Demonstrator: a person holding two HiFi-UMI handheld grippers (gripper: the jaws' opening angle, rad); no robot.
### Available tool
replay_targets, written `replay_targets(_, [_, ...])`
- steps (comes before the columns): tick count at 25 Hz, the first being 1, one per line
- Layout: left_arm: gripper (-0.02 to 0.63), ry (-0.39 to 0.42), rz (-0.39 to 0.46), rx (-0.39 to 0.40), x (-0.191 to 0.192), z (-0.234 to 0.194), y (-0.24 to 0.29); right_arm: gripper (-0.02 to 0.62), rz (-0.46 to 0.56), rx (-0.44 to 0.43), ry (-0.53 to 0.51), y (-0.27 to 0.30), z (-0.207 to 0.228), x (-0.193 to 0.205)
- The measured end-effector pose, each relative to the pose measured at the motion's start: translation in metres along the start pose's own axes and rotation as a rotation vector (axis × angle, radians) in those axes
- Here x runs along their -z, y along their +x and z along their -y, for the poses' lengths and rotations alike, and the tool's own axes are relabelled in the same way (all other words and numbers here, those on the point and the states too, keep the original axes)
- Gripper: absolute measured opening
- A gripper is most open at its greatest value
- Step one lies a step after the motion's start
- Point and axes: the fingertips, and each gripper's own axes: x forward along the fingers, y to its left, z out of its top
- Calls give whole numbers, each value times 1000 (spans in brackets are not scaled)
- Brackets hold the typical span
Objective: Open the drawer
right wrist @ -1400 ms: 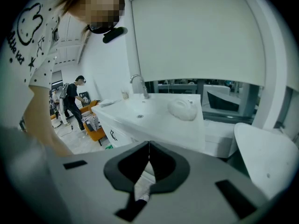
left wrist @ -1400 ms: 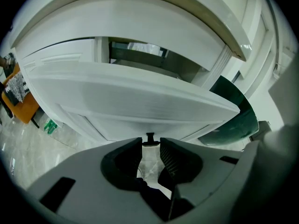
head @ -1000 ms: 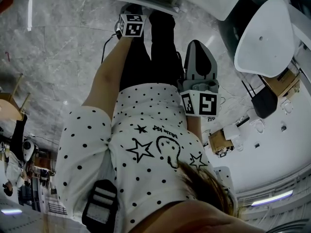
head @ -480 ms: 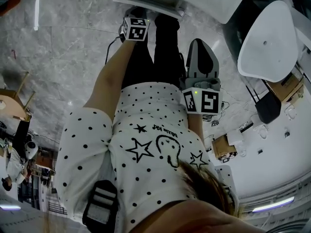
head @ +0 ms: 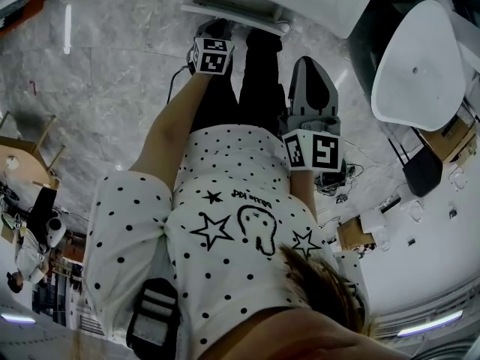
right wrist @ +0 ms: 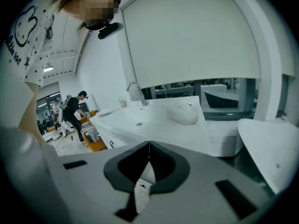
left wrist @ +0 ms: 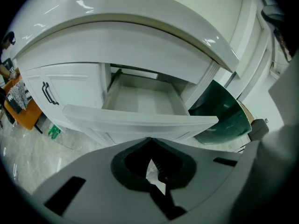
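- The left gripper (left wrist: 149,141) has its jaws pressed together, holding nothing.
- The drawer (left wrist: 140,121) stands pulled out just ahead of it, front panel lying crosswise.
- The right gripper (right wrist: 148,146), also closed and empty, faces elsewhere, farther away.

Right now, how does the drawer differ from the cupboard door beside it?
The drawer is pulled out, its inside showing bare; the cupboard door is shut. The cupboard door carries a black handle; the drawer shows none. Both are white.
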Motion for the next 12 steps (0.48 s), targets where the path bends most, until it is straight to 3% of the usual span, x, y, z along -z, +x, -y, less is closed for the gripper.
replay_targets(12, [3, 4, 17, -5, -15, -7, -16, 14, 22, 13, 21, 3, -1, -1])
